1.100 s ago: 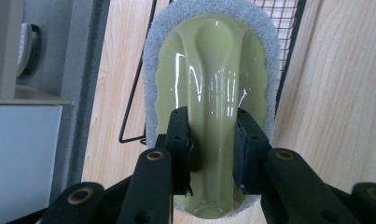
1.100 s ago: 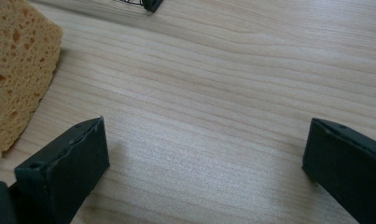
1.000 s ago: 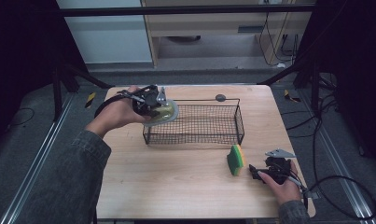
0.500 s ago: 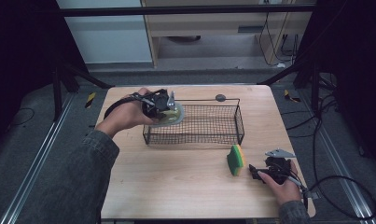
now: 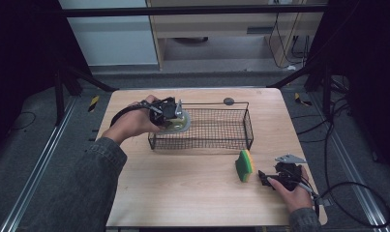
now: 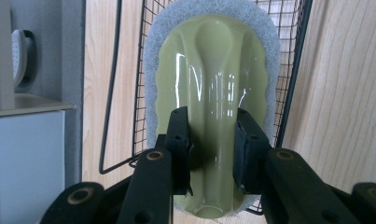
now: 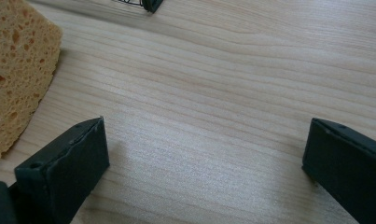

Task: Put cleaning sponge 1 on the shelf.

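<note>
My left gripper [image 5: 175, 115] is shut on the raised green handle of a scrubber [image 6: 213, 84] with a grey-white pad, held over the left end of the black wire basket [image 5: 221, 140]. In the left gripper view the jaws pinch the handle ridge from both sides, gripper [image 6: 212, 149], and the basket mesh [image 6: 288, 56] lies behind the pad. A yellow and green sponge [image 5: 245, 165] stands on edge on the table near the front right. Just right of it rests my right gripper [image 5: 265, 180], open on the bare wood; in the right gripper view the gripper [image 7: 202, 158] has the sponge [image 7: 15, 70] at its left.
A small dark round object [image 5: 228, 101] lies on the wooden table [image 5: 183, 193] behind the basket. A cable [image 5: 347, 193] trails off the right edge. Shelving and a dark floor lie beyond the table's far edge.
My left gripper has carried the scrubber to the right and lower, from beside the basket's left corner to over its left end. The right gripper and sponge have not moved.
</note>
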`<state>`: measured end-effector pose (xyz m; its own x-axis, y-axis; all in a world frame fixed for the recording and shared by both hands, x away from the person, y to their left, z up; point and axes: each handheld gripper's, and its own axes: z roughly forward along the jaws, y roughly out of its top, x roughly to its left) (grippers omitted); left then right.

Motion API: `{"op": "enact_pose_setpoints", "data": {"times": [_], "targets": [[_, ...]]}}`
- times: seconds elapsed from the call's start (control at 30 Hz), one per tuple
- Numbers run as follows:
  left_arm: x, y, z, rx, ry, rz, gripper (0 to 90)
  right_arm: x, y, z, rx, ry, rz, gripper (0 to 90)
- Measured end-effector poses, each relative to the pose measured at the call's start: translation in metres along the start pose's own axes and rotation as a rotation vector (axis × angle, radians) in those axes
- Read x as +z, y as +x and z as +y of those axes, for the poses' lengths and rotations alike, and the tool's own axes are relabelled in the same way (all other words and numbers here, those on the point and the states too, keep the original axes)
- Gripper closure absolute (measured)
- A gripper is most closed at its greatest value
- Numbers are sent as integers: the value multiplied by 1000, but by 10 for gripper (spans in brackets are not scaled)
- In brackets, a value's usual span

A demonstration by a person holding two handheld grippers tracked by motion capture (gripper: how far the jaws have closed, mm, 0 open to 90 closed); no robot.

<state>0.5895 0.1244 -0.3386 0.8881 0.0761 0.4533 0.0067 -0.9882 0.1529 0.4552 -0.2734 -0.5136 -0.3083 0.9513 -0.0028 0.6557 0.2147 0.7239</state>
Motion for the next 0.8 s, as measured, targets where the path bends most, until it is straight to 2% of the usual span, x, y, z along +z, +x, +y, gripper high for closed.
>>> {"op": "enact_pose_setpoints", "data": {"times": [0.03,0.07,0.63,0.8], "targets": [[1,1,0,15,7,1,707,0,0,0,0,0,0,5],[3,-1,-1,4,5,-6,707,0,0,0,0,0,0,5],[14,-1,-5,8,5,-18,706,0,0,0,0,0,0,5],[15,-1,-5,5,17,-34,707,0,0,0,-1,-1,1,5]]}}
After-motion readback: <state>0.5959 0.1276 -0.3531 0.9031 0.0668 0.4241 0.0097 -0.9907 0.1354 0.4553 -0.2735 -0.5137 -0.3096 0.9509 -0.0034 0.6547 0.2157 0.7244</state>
